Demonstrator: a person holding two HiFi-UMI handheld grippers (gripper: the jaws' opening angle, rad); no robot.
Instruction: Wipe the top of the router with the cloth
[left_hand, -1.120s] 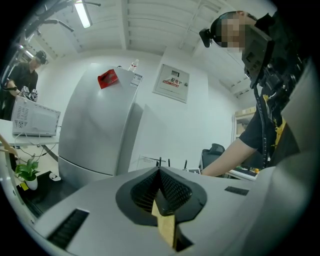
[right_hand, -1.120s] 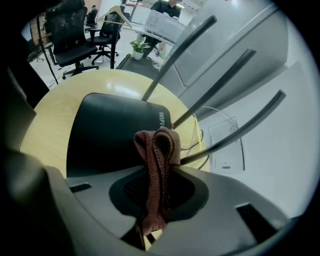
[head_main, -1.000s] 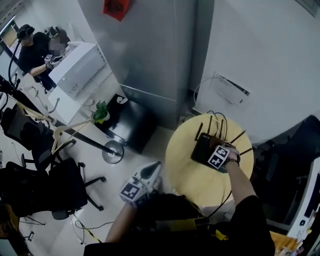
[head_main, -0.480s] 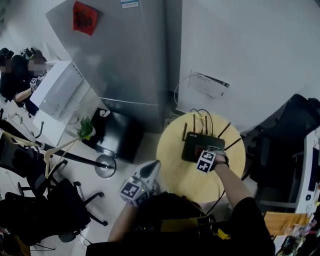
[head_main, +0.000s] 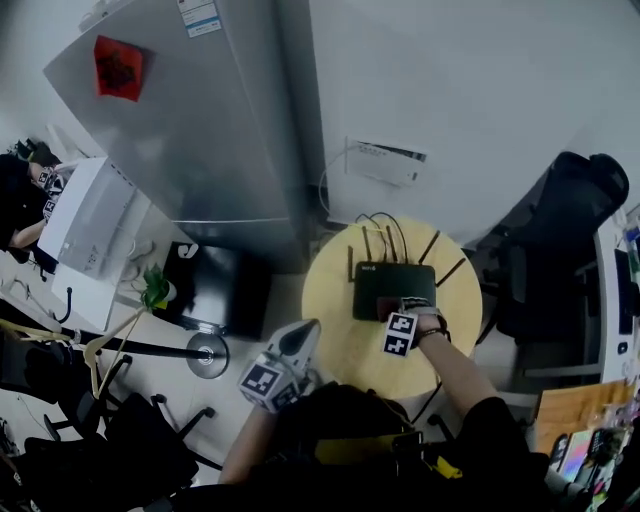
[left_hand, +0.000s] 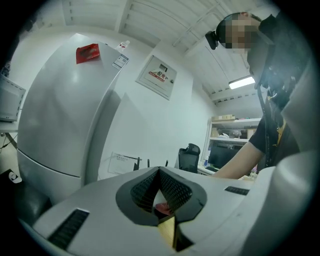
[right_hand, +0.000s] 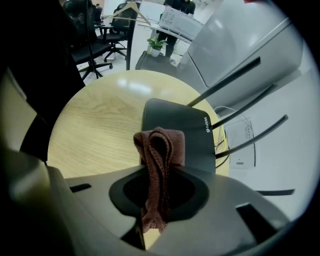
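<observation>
- Cloth is bunched up and pinched between the right gripper jaws. The folded end pokes out front, so it works as a soft pad for rubbing.
- Router sits on the round yellow table, antennas toward the wall. The cloth is over its near edge and looks like it's touching the top.
- Left gripper hangs off to the table's side, jaws pressed together on nothing. Probably just out of the way.

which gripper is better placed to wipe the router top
Right: the right gripper holds the cloth over the router; the left gripper hangs shut and empty off the table.
</observation>
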